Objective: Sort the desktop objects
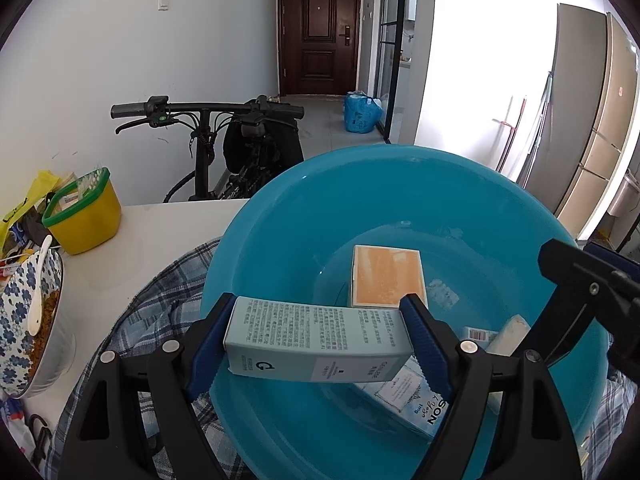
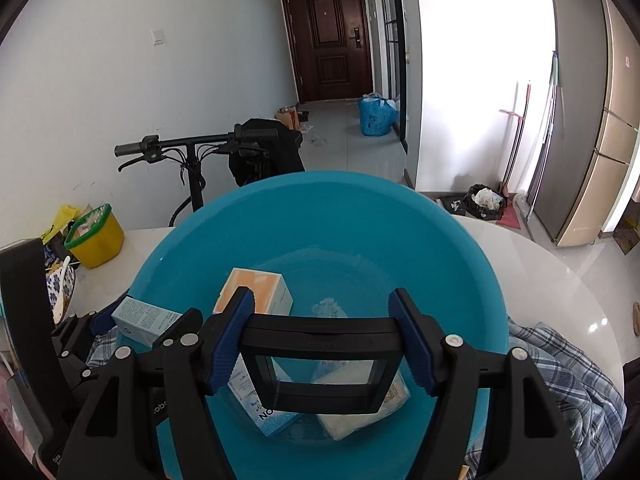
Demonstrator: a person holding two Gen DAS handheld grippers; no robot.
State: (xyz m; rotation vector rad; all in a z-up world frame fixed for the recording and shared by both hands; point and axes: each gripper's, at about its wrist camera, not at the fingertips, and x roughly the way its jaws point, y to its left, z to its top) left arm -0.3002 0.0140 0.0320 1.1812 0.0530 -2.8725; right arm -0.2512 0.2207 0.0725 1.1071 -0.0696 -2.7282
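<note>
My left gripper is shut on a pale blue carton held crosswise over the near side of a big blue basin. The same pale blue carton shows at the left in the right wrist view. My right gripper is shut on a black square frame with a clear window, hanging over the blue basin. Inside the basin lie an orange-topped box, a light blue printed box, a white pack and a small clear wrapper.
The basin sits on a plaid cloth on a white table. At left stand a yellow tub with a green rim and a blue-flowered bowl with a spoon. A bicycle stands behind the table.
</note>
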